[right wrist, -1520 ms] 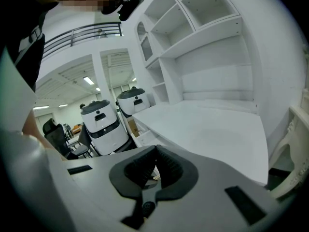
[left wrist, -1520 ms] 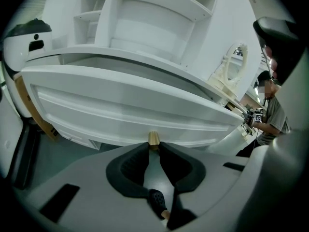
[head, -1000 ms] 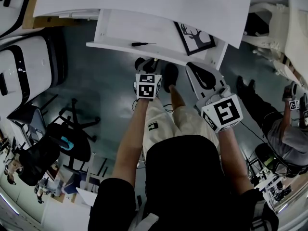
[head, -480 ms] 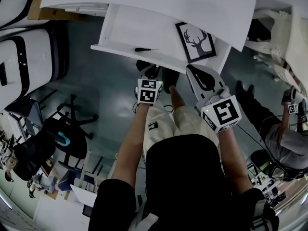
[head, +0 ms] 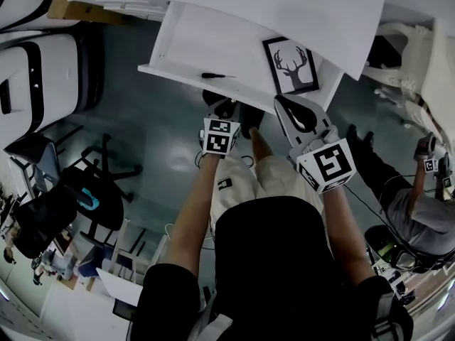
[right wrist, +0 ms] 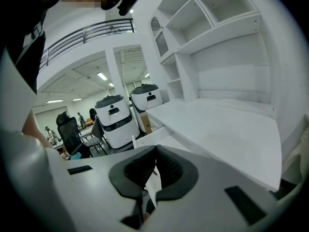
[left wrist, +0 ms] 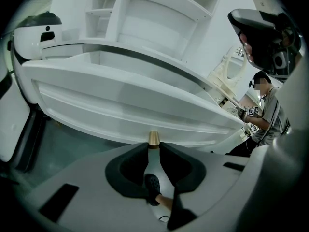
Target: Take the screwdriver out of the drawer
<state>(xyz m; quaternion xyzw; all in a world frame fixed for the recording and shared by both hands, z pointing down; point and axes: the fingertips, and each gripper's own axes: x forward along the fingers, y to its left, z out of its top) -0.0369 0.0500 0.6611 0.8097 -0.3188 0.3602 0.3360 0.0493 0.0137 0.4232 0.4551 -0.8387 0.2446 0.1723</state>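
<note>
desk drawer open, left gripper clamped on knob, right gripper closed empty; likely next: right opens, grabs screwdriver.

colours, drawer and around
drawer white; screwdriver black along its 6 o'clock edge; picture black frame, black stag on white, at 3 o'clock; knob brass; floor dull teal-grey; left gripper pale grey, black pads, black-white square-marked cube.
</note>
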